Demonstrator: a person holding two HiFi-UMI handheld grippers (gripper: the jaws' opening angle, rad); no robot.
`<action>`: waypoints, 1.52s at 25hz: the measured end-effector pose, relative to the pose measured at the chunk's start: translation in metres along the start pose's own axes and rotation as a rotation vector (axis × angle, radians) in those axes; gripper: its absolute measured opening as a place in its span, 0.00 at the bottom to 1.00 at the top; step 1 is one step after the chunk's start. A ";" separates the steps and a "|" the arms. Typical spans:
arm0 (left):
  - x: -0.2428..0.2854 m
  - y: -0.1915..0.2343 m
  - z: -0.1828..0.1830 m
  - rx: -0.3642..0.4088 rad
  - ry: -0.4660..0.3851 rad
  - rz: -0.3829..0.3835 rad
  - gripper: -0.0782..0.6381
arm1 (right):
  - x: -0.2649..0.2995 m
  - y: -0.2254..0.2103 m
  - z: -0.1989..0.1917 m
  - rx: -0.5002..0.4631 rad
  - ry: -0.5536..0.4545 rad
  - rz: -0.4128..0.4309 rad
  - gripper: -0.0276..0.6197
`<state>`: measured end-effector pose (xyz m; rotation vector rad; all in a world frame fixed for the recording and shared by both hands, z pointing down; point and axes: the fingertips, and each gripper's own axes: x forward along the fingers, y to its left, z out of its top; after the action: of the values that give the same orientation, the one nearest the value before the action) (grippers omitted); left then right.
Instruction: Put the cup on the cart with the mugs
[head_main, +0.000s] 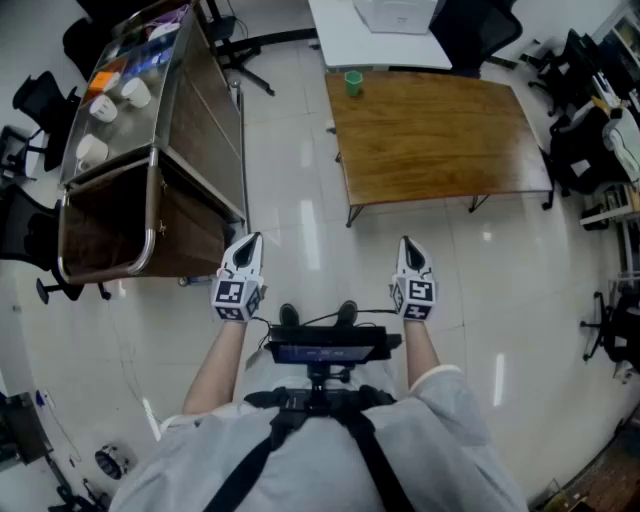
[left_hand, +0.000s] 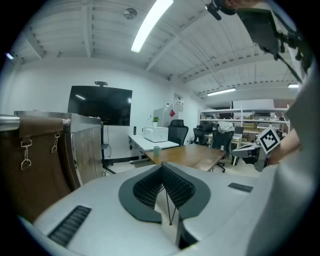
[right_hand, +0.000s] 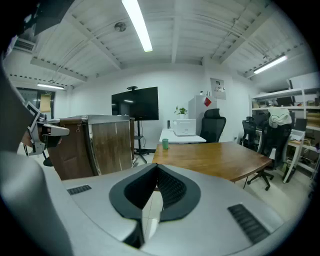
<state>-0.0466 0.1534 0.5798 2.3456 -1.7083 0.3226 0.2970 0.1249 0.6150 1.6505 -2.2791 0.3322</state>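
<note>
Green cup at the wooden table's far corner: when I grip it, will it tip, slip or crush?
The green cup looks small and upright, probably light, so a side nudge may tip or slide it on the glossy wooden table. It stands near the edge, so a push could knock it off. Its material is unclear, so grip gently.

A wooden table (head_main: 440, 130) stands on a glossy tiled floor (head_main: 300, 230), bare except for a green cup (head_main: 353, 83) at its far left corner. To its left, a cart (head_main: 205, 130) carries three white mugs (head_main: 103, 108) on its top shelf.
</note>
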 end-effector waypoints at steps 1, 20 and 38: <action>0.003 -0.004 0.001 0.004 0.004 -0.002 0.12 | 0.000 -0.003 -0.003 0.003 0.003 0.002 0.05; 0.076 -0.020 0.040 0.023 -0.007 -0.020 0.12 | 0.062 -0.034 0.016 0.026 0.010 0.082 0.05; 0.232 0.098 0.108 0.046 -0.027 -0.215 0.12 | 0.262 0.022 0.088 0.048 0.027 -0.024 0.05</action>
<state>-0.0652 -0.1182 0.5524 2.5481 -1.4563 0.2960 0.1908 -0.1308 0.6320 1.6853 -2.2464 0.4038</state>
